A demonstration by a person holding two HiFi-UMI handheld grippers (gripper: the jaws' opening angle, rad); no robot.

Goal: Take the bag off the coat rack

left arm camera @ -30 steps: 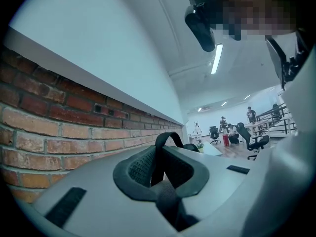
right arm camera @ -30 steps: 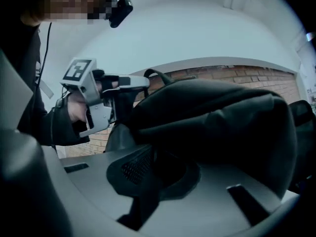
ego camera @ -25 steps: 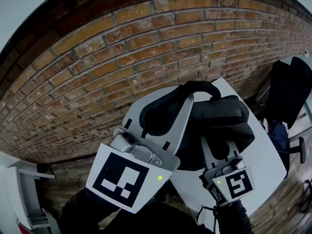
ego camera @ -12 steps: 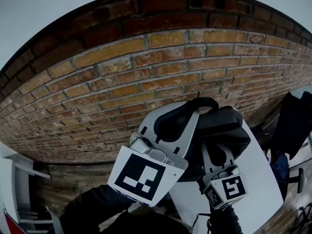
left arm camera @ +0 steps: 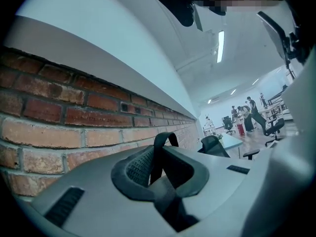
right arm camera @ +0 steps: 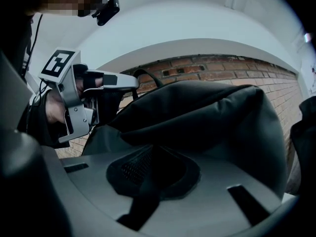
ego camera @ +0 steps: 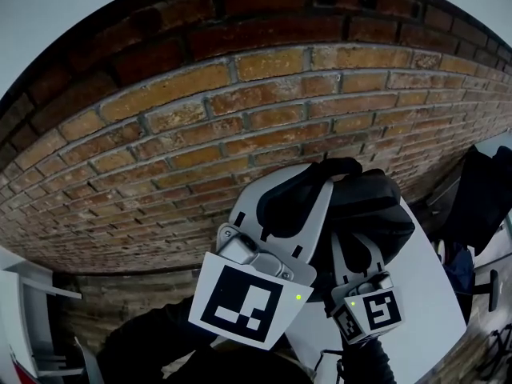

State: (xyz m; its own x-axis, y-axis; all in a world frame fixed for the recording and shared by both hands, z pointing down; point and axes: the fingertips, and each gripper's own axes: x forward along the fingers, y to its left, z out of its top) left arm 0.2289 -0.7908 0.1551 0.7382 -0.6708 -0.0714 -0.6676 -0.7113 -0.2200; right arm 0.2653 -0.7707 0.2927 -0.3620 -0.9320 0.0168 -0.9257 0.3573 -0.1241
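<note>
The black bag (ego camera: 368,206) hangs in the air in front of a brick wall, carried between both grippers. My left gripper (ego camera: 288,192) is shut on a padded mesh shoulder strap (left arm camera: 140,169), with the bag's thin top loop (left arm camera: 165,141) standing up just beyond the jaws. My right gripper (ego camera: 364,245) is shut on the other padded strap (right arm camera: 140,169), and the bag's dark body (right arm camera: 197,112) bulges right above its jaws. From the right gripper view, the left gripper (right arm camera: 126,83) shows at the bag's far left. No coat rack is in view.
The brick wall (ego camera: 200,134) fills the space straight ahead. A white board-like surface (ego camera: 436,294) lies behind and below the bag. Dark chairs or clothing (ego camera: 480,198) stand at the right, a white shelf (ego camera: 32,326) at the lower left. People and desks (left arm camera: 247,120) are far off.
Both grippers have shifted slightly right in the head view, still holding the bag's straps. The view has tilted up, so more of the wall's top shows.
</note>
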